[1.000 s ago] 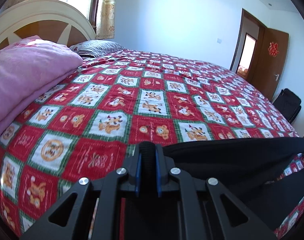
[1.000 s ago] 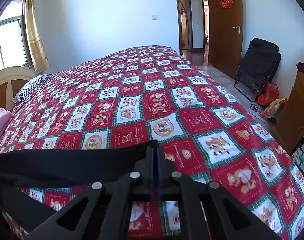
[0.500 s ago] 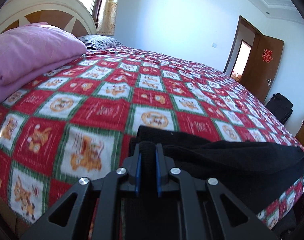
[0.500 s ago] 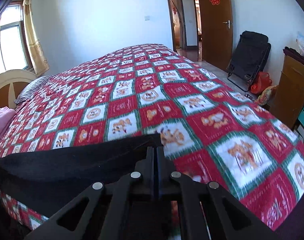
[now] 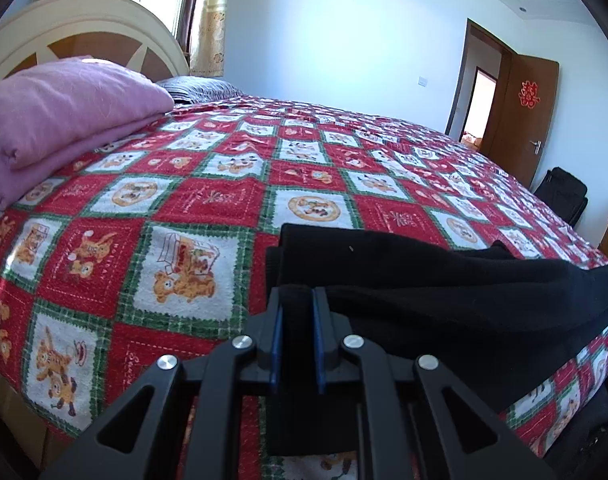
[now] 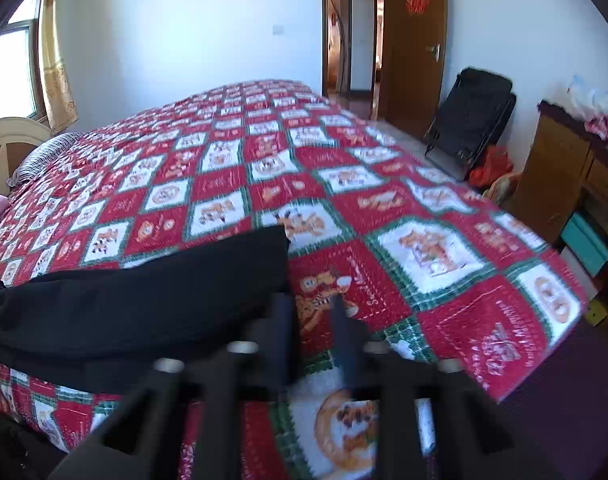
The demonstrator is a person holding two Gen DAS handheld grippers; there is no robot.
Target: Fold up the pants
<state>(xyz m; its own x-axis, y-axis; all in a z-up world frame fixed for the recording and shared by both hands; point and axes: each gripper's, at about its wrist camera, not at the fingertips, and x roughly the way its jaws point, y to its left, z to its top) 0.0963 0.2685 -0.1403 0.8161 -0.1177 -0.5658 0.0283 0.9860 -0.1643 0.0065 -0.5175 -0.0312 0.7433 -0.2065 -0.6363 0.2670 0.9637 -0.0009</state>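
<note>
Black pants (image 5: 424, 280) lie along the near edge of the bed, on a red, white and green patchwork quilt (image 5: 207, 200). My left gripper (image 5: 296, 300) is shut on one end of the pants, with black cloth pinched between its blue pads. In the right wrist view the pants (image 6: 143, 300) lie flat to the left. My right gripper (image 6: 310, 304) is open, just right of the pants' corner, with nothing between its fingers. The image there is blurred by motion.
A folded pink blanket (image 5: 63, 120) and a striped pillow (image 5: 199, 88) lie by the headboard (image 5: 83, 32). A black folded chair (image 6: 472, 120) and a wooden cabinet (image 6: 564, 168) stand to the right of the bed. An open door (image 6: 412, 40) is at the back.
Both grippers lowered the pants onto the quilt near the bed's edge. My right gripper opened and let go of its end. The left one still grips.
</note>
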